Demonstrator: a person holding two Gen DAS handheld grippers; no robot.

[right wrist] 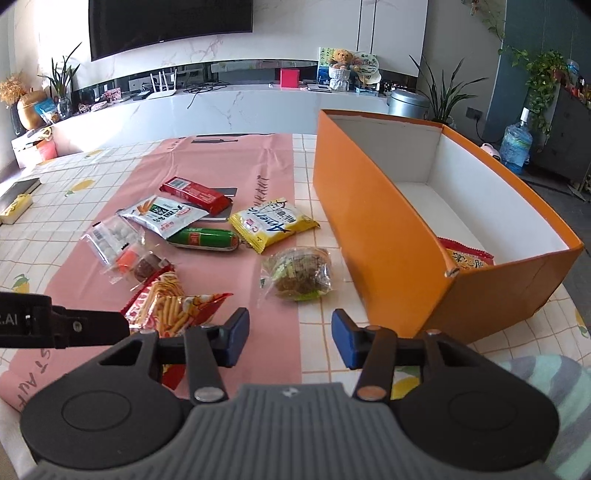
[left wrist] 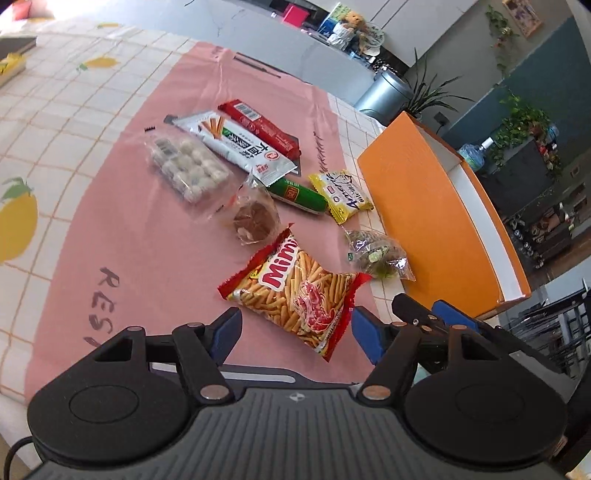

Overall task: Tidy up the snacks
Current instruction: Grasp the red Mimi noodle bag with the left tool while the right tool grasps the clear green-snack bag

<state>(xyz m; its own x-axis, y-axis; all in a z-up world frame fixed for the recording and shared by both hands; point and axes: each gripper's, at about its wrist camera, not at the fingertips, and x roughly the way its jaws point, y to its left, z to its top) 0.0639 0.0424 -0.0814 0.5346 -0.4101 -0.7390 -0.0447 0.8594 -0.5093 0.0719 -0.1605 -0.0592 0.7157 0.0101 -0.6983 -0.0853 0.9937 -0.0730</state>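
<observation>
A pink mat [right wrist: 236, 173] lies over a checked tablecloth [right wrist: 74, 184] with lemon prints. Far behind, a dark television [right wrist: 170, 22] hangs above a long white counter [right wrist: 229, 107]. On it sit a teddy bear [right wrist: 340, 59] and a red box [right wrist: 289, 77]. A silver bin [right wrist: 406, 103], a leafy plant [right wrist: 447, 92] and a water bottle [right wrist: 517, 147] stand at the far right.

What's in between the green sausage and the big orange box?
The yellow snack packet lies between the green sausage and the orange box, seen in both wrist views.
</observation>
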